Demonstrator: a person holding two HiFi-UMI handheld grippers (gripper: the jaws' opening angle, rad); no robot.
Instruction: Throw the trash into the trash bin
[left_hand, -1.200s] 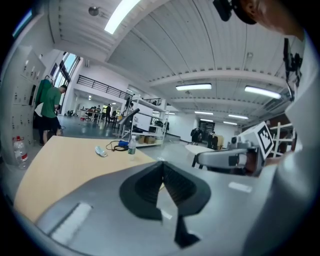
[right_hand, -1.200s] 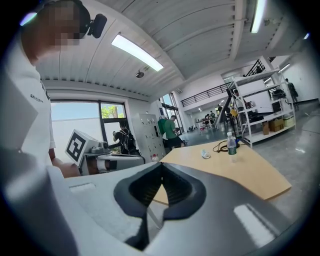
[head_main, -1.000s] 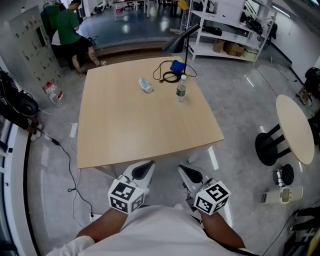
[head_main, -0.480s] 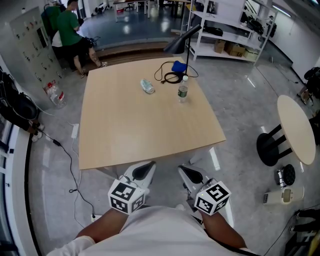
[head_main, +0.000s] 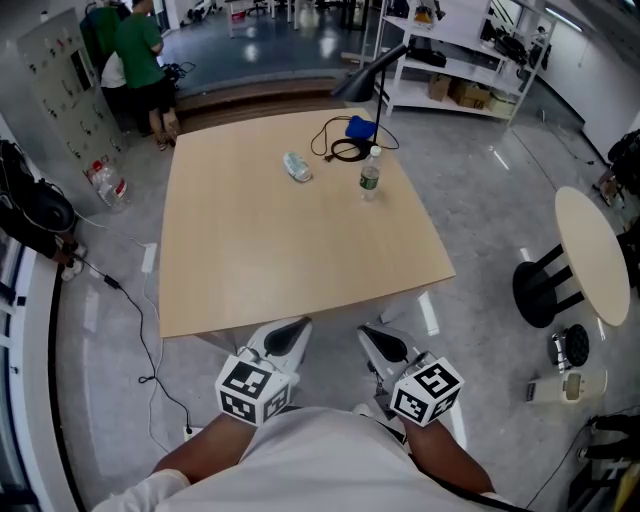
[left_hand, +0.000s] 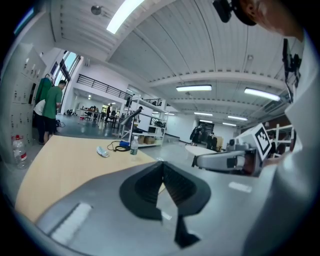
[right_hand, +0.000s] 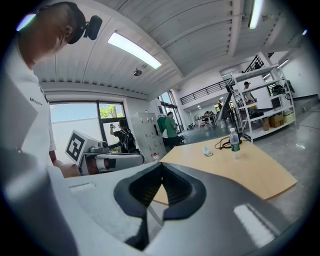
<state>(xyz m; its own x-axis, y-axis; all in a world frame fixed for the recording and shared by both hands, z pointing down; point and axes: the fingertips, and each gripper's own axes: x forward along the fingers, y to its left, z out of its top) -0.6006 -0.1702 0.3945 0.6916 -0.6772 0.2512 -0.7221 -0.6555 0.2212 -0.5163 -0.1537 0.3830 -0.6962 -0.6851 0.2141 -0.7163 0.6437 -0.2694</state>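
Wood table (head_main: 260, 250), upright bottle (head_main: 370, 178); left tool (head_main: 292, 333), right tool (head_main: 378, 340) (jaws together)

A pale square wooden table (head_main: 280, 250) is standing mid-frame on a glossy grey floor (head_main: 480, 190) that is reflecting light. A white metal shelving unit (head_main: 452, 62) is standing upper right, and a round beige side table (head_main: 590, 250) is sitting at the right edge.

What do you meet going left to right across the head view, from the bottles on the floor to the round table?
Bottles on the floor → crushed clear bottle lying on the wooden table → upright green-label bottle → round table.
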